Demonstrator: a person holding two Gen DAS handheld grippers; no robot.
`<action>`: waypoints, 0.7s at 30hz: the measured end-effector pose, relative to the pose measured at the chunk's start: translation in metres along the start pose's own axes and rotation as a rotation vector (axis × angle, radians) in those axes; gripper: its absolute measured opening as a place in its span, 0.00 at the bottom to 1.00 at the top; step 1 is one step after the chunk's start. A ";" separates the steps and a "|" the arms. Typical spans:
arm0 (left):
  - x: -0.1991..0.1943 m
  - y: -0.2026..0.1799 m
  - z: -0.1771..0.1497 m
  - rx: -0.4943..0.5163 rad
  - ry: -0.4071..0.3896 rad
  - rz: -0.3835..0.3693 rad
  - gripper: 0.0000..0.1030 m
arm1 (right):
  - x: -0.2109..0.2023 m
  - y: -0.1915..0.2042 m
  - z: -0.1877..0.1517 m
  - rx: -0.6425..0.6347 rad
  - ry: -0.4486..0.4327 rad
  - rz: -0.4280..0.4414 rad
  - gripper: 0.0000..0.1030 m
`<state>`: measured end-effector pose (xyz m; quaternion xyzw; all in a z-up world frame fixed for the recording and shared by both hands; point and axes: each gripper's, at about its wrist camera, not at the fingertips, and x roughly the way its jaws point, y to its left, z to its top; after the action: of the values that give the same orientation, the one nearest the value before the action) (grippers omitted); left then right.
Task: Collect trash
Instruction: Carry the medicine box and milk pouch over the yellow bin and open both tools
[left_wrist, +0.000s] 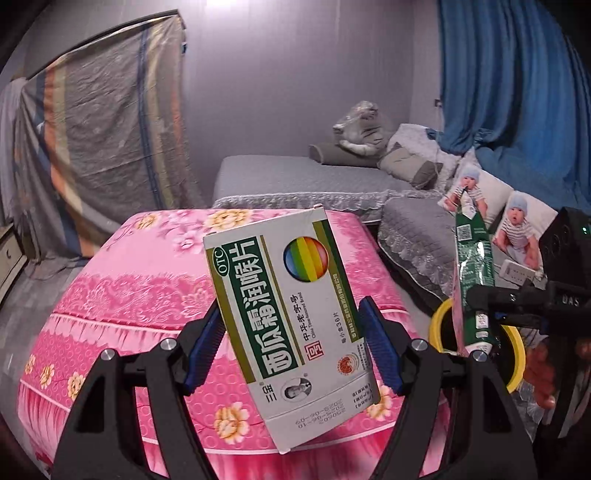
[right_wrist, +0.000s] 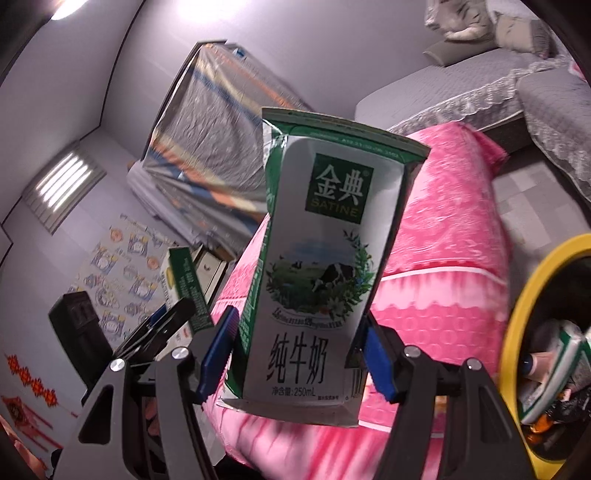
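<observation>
Pink floral cover (left_wrist: 147, 295) fills the near-mid of both views; grey sofa (left_wrist: 295, 177) lies beyond it, w/ blue curtain (left_wrist: 509, 92) far right.

Yellow-rimmed bin (right_wrist: 517, 332) sits right of the pink cover, just beside it — inside, another carton and assorted scraps show in the right wrist view.

Left gripper (left_wrist: 291, 343): jaws fairly wide, blue pads pressed on both long edges of a medicine box (left_wrist: 291, 314). Box is white and green w/ a rainbow circle, tilted, held clear above the pink cover.

Right gripper (right_wrist: 299, 354): jaws abt mid-wide, pads clamped on the sides of a milk carton (right_wrist: 317, 258), flattened, printed w/ a cow and "250mL". Carton stands nearly upright, leaning a little left — it hangs over the pink cover, left of the bin.

In the left wrist view the carton (left_wrist: 474, 266) shows edge-on at right, over the bin rim (left_wrist: 439, 321). In the right wrist view the box (right_wrist: 184, 291) shows at left.
</observation>
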<state>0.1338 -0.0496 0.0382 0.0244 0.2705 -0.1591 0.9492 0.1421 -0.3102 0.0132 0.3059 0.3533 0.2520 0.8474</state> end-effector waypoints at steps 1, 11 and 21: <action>0.000 -0.008 0.001 0.019 -0.006 -0.010 0.66 | -0.006 -0.006 -0.001 0.009 -0.013 -0.005 0.59; 0.005 -0.078 0.005 0.148 -0.055 -0.106 0.67 | -0.070 -0.055 -0.014 0.068 -0.145 -0.080 0.59; 0.013 -0.147 0.002 0.243 -0.097 -0.189 0.67 | -0.134 -0.103 -0.034 0.131 -0.275 -0.192 0.59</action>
<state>0.0992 -0.1928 0.0391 0.1058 0.2040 -0.2800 0.9321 0.0545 -0.4559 -0.0184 0.3569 0.2774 0.1021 0.8861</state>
